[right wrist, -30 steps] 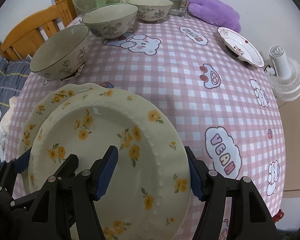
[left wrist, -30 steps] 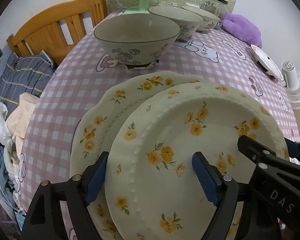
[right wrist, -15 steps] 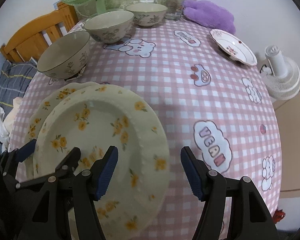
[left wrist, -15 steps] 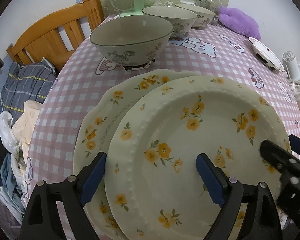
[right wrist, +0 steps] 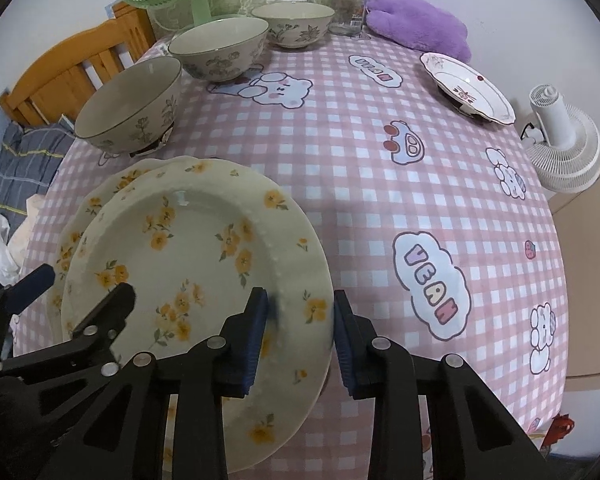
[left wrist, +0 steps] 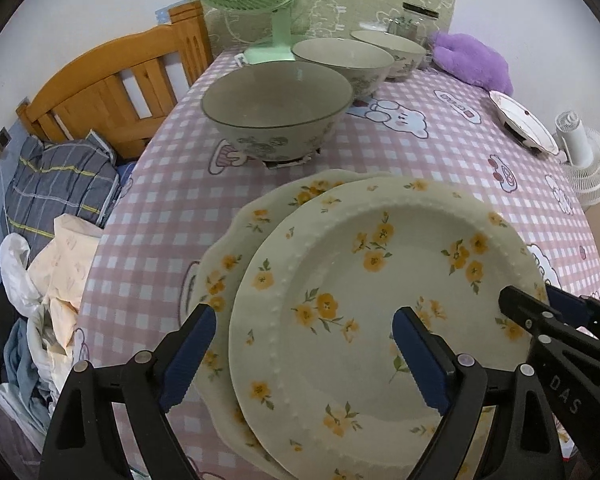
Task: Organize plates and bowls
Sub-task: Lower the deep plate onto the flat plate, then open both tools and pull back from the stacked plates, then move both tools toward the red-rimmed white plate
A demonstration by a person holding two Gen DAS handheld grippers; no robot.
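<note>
From the left wrist, the left gripper (left wrist: 302,354) hangs spread wide and holds nothing, one pad left of the beaded plate's (left wrist: 380,304) rim and one above its well, so dropping from here could knock it off the scalloped plate (left wrist: 236,248) it overlaps (both sit at the table's near edge). From the right wrist, the right gripper (right wrist: 300,334) is closing astride the beaded plate's right rim (right wrist: 316,308); such a shallow bite could let it tip and slide

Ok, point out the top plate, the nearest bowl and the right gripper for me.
top plate (right wrist: 188,248): right wrist view, on its centre well.
nearest bowl (left wrist: 276,100): left wrist view, on its inside.
right gripper (right wrist: 300,332): right wrist view, midway between fingertips, closing over the plate's rim.
</note>
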